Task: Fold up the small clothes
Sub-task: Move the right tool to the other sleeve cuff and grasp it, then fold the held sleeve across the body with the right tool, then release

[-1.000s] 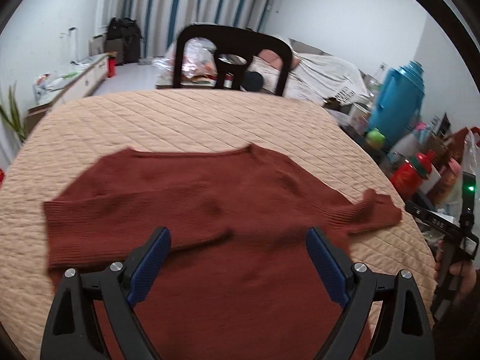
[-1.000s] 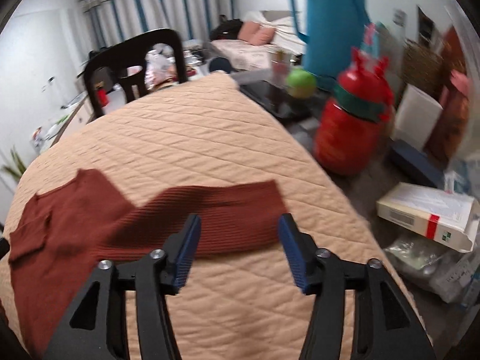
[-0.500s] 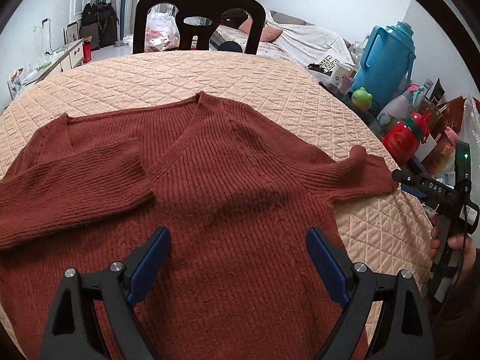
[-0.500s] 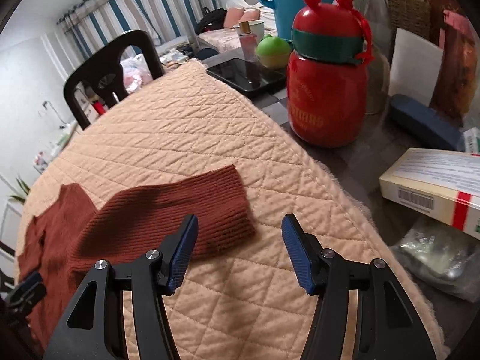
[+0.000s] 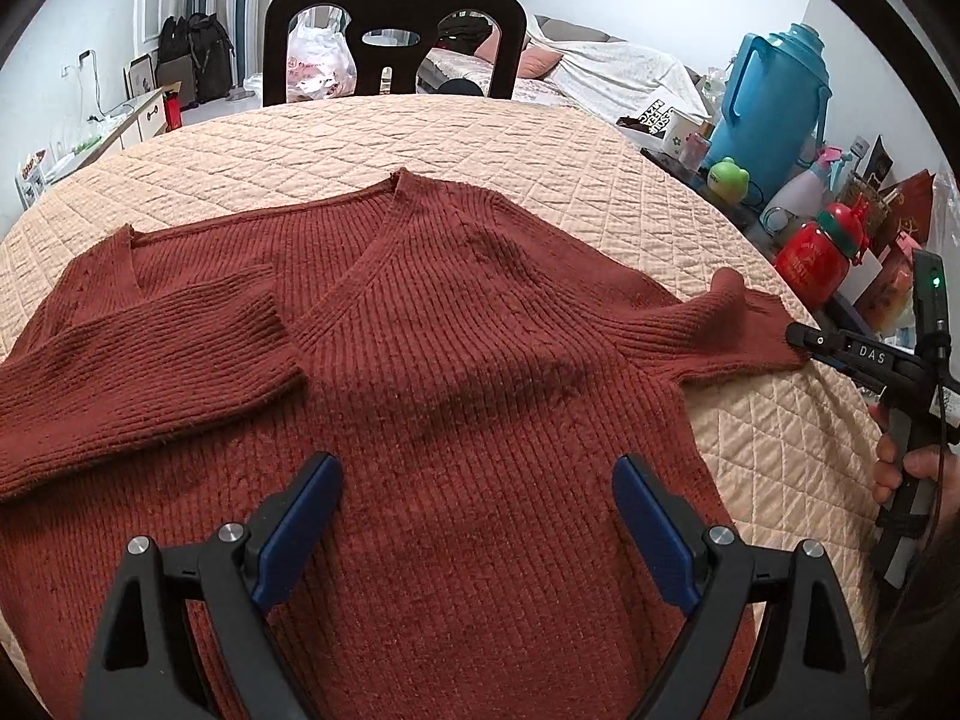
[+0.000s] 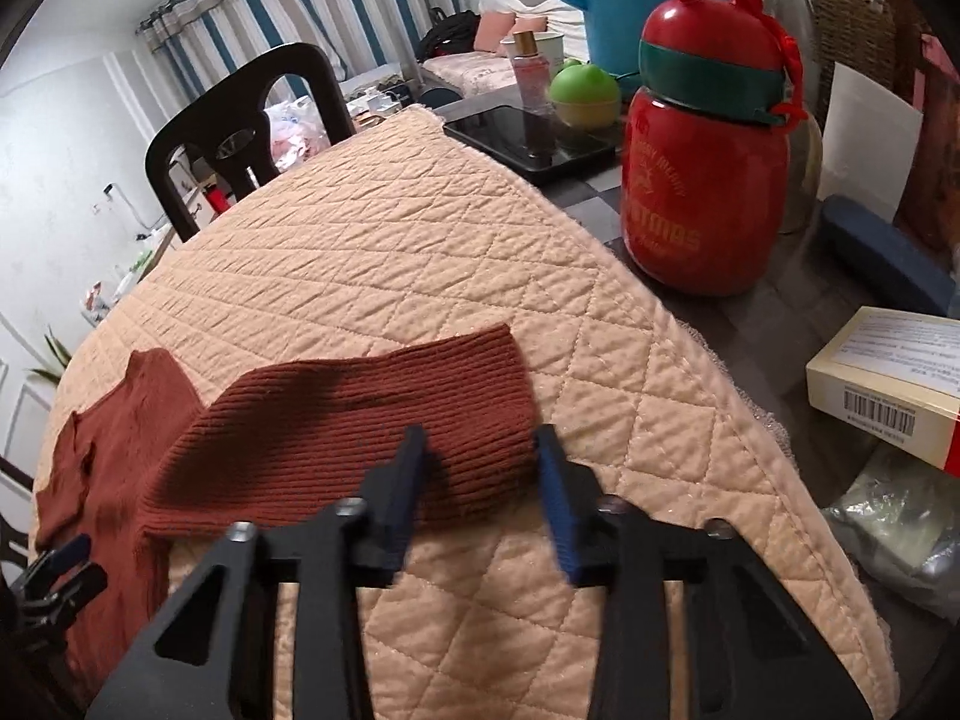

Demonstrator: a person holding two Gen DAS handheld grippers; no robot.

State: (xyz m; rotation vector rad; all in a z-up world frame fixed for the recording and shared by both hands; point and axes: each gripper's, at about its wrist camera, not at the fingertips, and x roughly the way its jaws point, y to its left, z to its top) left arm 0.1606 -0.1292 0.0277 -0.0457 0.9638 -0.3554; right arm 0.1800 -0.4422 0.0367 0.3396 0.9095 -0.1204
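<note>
Trouble may come if the right tongs (image 6: 480,450), just closing around the rust-red ribbed knit sweater's (image 5: 468,360) sleeve cuff (image 6: 480,396), pinch the peach quilted desk cover (image 6: 420,264) too, while the left tongs (image 5: 477,483) hang wide above the sweater.

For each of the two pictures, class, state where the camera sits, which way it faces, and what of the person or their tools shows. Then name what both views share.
Left wrist: on the left gripper, above the sweater body, facing the chair; its wide-open jaws show, plus the right gripper and a hand.
Right wrist: on the right gripper, facing down at the sleeve cuff; its jaws, just been closing, straddle the cuff.
Shared: sweater, quilt, chair, red bottle.
</note>
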